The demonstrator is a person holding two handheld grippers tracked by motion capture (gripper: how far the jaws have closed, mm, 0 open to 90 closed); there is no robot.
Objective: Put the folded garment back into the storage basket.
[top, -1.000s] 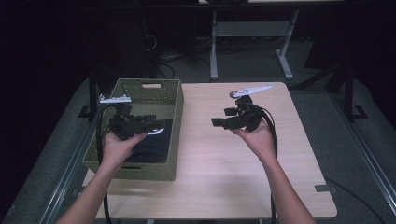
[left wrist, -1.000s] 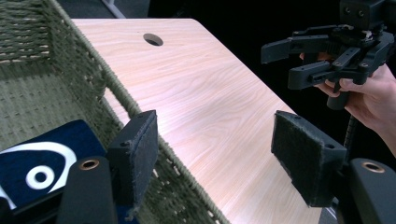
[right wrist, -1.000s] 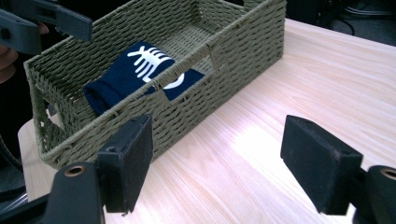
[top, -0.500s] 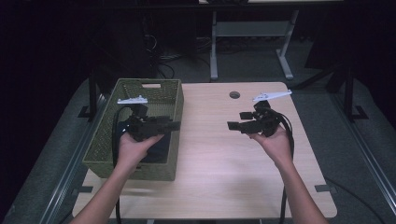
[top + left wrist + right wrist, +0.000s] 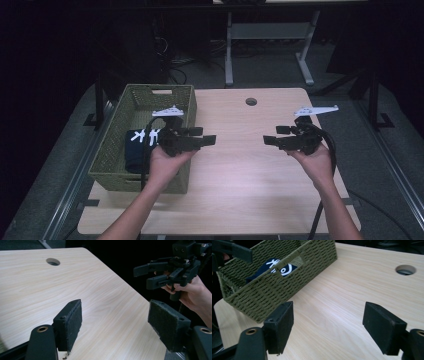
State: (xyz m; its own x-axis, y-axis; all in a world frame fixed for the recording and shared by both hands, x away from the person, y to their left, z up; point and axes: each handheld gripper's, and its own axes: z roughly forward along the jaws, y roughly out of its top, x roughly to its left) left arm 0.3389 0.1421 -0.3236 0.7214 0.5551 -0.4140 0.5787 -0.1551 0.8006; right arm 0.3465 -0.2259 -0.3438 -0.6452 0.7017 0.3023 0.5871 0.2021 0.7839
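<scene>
Left gripper [image 5: 204, 139] and right gripper [image 5: 272, 138] face each other, jaws wide apart, empty; woven basket [image 5: 116, 145] beside left gripper.

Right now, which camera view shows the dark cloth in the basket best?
The high view: the cloth lies open inside the basket. The right gripper view catches only a strip past the wall.

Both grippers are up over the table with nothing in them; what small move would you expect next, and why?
Probably the left gripper swings back over the green basket toward the dark folded cloth in it. Both it and the right gripper hang open and empty above bare tabletop, and the cloth is the one loose item.
</scene>
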